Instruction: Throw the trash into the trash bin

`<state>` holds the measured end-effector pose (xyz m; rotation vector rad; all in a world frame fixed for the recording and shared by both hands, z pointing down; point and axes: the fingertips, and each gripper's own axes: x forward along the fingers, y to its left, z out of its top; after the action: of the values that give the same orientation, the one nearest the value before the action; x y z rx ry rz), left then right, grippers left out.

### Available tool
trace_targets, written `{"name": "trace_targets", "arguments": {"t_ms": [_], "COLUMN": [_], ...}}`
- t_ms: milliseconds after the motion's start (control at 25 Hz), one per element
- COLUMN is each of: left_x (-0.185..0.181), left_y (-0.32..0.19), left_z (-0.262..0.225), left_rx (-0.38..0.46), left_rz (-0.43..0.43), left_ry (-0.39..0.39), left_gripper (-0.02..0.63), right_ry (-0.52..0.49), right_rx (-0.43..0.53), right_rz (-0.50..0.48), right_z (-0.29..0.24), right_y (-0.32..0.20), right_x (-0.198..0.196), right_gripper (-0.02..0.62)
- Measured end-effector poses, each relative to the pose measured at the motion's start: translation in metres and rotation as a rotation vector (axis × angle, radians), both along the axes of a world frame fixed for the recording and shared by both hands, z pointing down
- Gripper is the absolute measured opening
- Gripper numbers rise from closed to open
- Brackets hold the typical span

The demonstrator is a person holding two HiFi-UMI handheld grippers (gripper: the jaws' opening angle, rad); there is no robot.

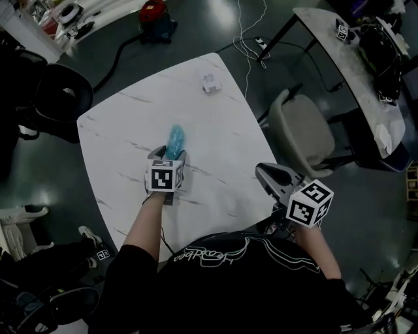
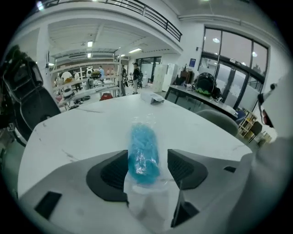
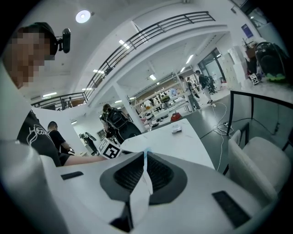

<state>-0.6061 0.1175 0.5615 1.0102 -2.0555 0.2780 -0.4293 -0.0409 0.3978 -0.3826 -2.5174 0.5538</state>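
Note:
A blue wad in clear plastic wrap (image 1: 176,139) lies on the white marble-look table (image 1: 215,150). My left gripper (image 1: 167,155) is down at the table, open, its jaws on either side of the wad's near end. In the left gripper view the blue wad (image 2: 144,146) sits between the dark pads (image 2: 112,171) of the left gripper (image 2: 147,161), and neither pad presses on it. A crumpled white scrap (image 1: 211,82) rests near the table's far edge, also seen as a small scrap (image 2: 153,98) in the left gripper view. My right gripper (image 1: 262,171) hangs shut and empty off the table's right edge; its jaws (image 3: 145,157) meet.
A beige chair (image 1: 304,134) stands close to the table's right side. A second long table (image 1: 359,65) with gear is at the far right. A black chair (image 1: 62,98) is at the left, cables (image 1: 251,39) and a red machine (image 1: 157,16) on the floor beyond.

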Motion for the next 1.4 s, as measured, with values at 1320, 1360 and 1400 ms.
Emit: {"name": "trace_targets", "arguments": {"t_ms": [1320, 1360, 1400], "left_x": [0.055, 0.065, 0.075], "left_y": [-0.022, -0.028, -0.035], "left_z": [-0.110, -0.122, -0.134], "left_rx": [0.207, 0.240, 0.273], "left_rz": [-0.016, -0.003, 0.011], "left_ry": [-0.113, -0.114, -0.116], "left_gripper": [0.046, 0.046, 0.047], "right_ry": [-0.043, -0.050, -0.059], "right_rx": [-0.029, -0.029, -0.029], "right_rz": [0.063, 0.067, 0.073], "right_z": [-0.017, -0.019, -0.021], "right_y": [-0.023, -0.025, -0.027], "right_x": [0.065, 0.069, 0.074], "right_gripper": [0.046, 0.046, 0.046]}}
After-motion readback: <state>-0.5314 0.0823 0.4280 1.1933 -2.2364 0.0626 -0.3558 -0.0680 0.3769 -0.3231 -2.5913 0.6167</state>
